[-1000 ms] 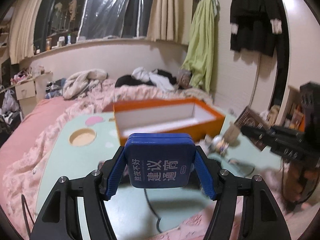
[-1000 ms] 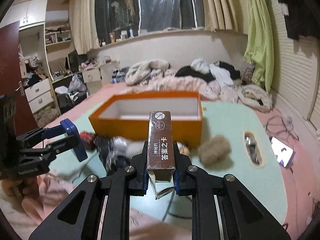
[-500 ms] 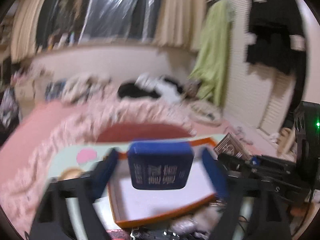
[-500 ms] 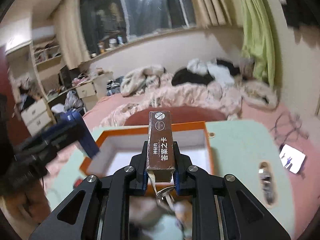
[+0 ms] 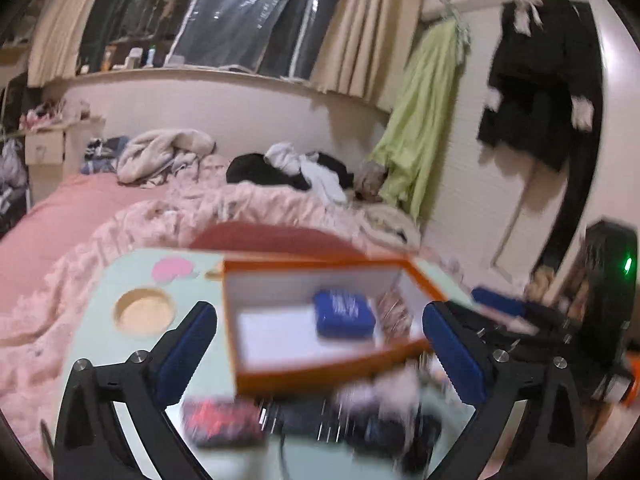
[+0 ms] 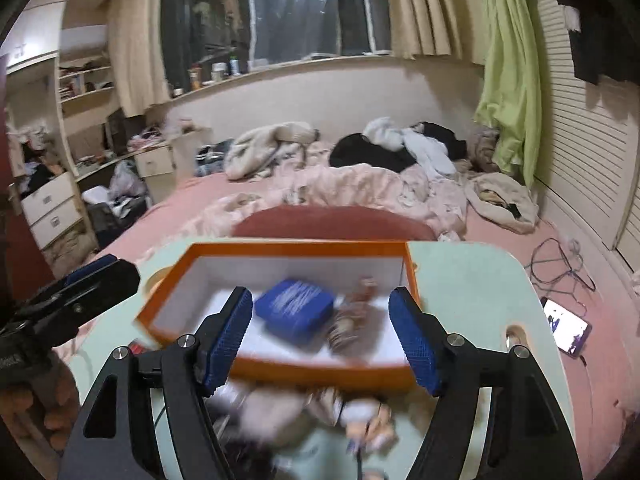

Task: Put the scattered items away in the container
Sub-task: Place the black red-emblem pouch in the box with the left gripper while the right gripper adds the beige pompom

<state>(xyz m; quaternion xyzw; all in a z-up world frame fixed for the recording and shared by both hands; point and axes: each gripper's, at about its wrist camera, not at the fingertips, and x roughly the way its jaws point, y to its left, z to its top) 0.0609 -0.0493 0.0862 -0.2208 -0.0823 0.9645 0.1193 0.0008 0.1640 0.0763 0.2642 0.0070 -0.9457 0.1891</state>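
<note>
L wrist view: left tongs [image 5: 320, 344] standing wide apart, nothing between the blue pads [image 5: 188, 348]. Orange box [image 5: 320, 376] sitting on the mint-green surface [image 5: 96, 344], white inside. Blue case [image 5: 344, 314] lying flat in the box, toward its right half; brown card box [image 5: 394, 312] lying just beside it on the right, blurred. This view alone is showing the clutter in front of the box's near wall: a red-and-black item [image 5: 220, 424] at left, dark cables and a pale fuzzy thing [image 5: 384, 392] at right, all motion-smeared, can't tell more. Round cup hole [image 5: 144, 312] in the surface, left of box. Right tongs [image 5: 500, 312] showing at far right edge, partly.

R wrist view: right tongs [image 6: 324, 340] also spread wide, holding nothing. Same orange box [image 6: 280, 368] seen straight ahead, blue case [image 6: 296, 308] and brown card box [image 6: 352, 316] touching or nearly so, can't tell w/ blur. Only this view is showing a lit phone [image 6: 568, 328] on the pink bedding off the surface's right edge, w/ cables near it, plus a small doll-like figure [image 6: 368, 420] in front of the box. Left tongs [image 6: 80, 288] poking in at left.
</note>
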